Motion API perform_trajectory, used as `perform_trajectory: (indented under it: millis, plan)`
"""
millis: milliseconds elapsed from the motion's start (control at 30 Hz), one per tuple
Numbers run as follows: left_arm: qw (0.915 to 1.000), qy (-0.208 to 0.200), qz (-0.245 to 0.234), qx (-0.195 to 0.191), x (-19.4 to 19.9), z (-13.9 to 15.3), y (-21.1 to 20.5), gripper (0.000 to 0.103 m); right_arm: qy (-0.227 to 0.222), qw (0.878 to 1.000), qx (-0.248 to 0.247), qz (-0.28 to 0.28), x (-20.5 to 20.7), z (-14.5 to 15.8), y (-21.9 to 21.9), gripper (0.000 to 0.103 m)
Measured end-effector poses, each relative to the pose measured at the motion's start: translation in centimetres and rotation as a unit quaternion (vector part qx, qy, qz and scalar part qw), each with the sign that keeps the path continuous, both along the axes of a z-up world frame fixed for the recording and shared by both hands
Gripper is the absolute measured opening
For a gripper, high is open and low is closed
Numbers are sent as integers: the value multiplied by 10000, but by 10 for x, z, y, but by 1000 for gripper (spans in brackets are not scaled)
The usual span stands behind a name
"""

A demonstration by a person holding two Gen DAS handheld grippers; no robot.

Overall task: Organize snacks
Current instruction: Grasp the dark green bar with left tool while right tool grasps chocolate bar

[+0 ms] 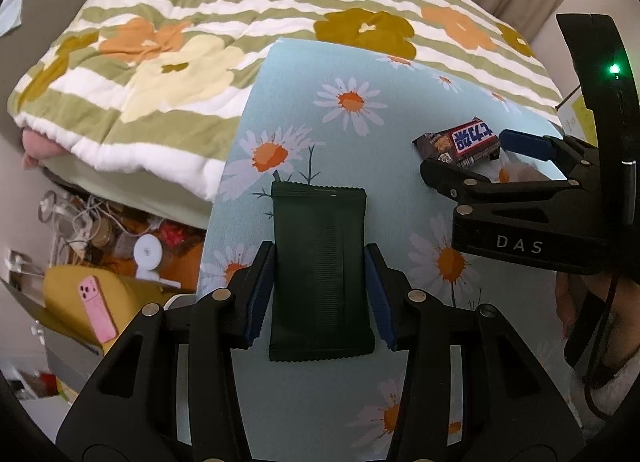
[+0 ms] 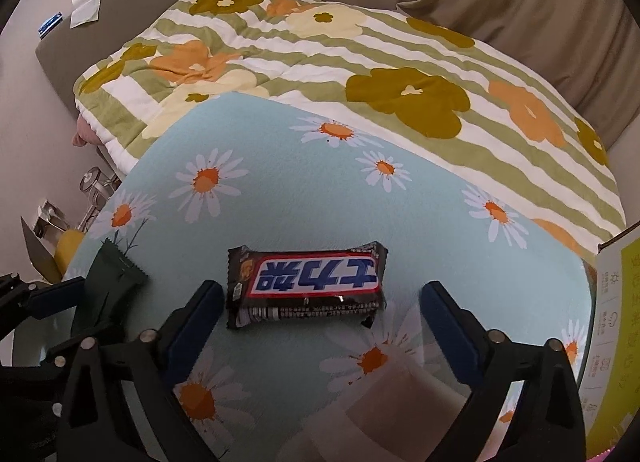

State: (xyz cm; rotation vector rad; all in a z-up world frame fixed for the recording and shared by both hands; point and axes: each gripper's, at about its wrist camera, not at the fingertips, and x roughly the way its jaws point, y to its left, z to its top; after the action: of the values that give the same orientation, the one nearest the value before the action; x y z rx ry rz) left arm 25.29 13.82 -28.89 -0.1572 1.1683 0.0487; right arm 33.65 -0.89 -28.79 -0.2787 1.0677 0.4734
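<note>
Left tool point(image 1: 320, 294) is clamped on the dark green snack packet point(image 1: 318, 274), pads pressing both long sides, packet lying flat on the daisy-print worktop point(image 1: 360, 402). Right tool point(image 2: 320, 314) is spread wide, with the brown candy bar point(image 2: 306, 286) sitting crosswise just past its tips, nothing gripped. A yellow box point(image 2: 616, 326) sits at the right edge. Further back there's a striped flowery blanket point(image 2: 360, 74) on the bed.

- I see a dark green snack packet point(image 1: 318, 274): matt film, finely ribbed, crimped ends.
- The chocolate bar point(image 2: 306, 287) wrapper looks glossy, crinkled plastic.
- The daisy-print tabletop point(image 2: 280, 198) reads smooth, slightly reflective.
- The floral quilt point(image 1: 180, 62) is soft quilted cloth.
</note>
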Motion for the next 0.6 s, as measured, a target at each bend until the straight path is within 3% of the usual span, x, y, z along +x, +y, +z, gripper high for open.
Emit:
perform_trajectory:
  millis: [233, 333, 600]
  plan:
    - [10000, -17, 4, -15, 1, 1, -1, 40, -167, 9996, 103, 179, -6, 5, 7, 62]
    - [10000, -49, -8, 1, 1, 3, -2, 40, -196, 9995, 126, 190, -8, 6, 9, 55]
    - [9997, -212, -95, -62, -4, 22, -2, 40, -125, 9993, 344, 49, -15, 18, 6, 52]
